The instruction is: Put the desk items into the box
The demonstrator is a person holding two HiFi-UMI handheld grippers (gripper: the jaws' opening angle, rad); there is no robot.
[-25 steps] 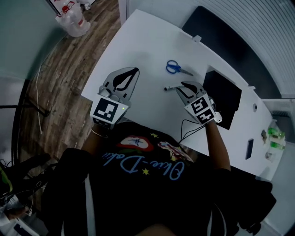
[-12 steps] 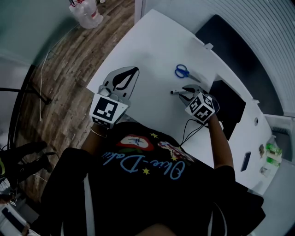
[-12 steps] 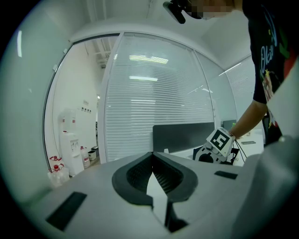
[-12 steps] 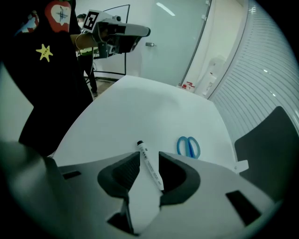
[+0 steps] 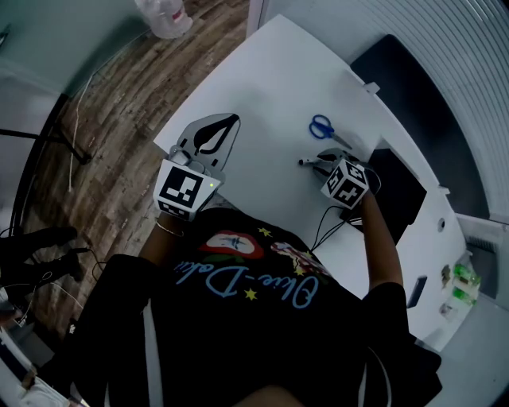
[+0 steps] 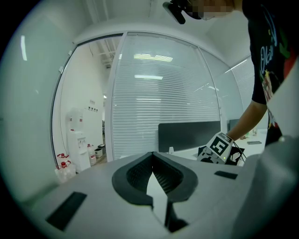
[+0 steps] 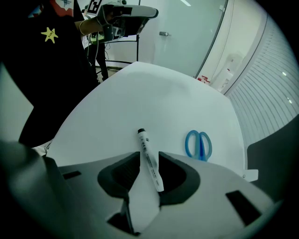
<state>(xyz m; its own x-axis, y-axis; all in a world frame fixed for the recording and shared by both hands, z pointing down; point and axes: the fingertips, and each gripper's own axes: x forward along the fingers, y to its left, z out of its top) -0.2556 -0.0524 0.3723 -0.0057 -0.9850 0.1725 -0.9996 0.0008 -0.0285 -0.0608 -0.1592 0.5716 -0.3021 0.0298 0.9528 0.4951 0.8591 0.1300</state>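
A white marker (image 7: pixel 149 161) lies on the white table (image 5: pixel 262 95), and in the head view the marker (image 5: pixel 308 161) pokes out left of my right gripper (image 5: pixel 324 157). That right gripper (image 7: pixel 149 158) points steeply down, open, its jaws having just been opening, with the marker between them and not pinched. Blue scissors (image 5: pixel 322 127) lie just beyond; in the right gripper view the scissors (image 7: pixel 199 144) are to the marker's right. A black box (image 5: pixel 398 191) stands right of that hand. My left gripper (image 5: pixel 225 121) hovers at the table's near left, shut and empty, its tips meeting in its own view (image 6: pixel 152 155).
A dark panel (image 5: pixel 398 71) runs along the table's far side. A small dark device (image 5: pixel 417 290) and green items (image 5: pixel 457 278) sit at the far right end. Water bottles (image 5: pixel 163 12) stand on the wooden floor past the table's left edge.
My right gripper has come down over the marker and rolled, so the marker now sits between its jaws. The left gripper has hardly shifted.
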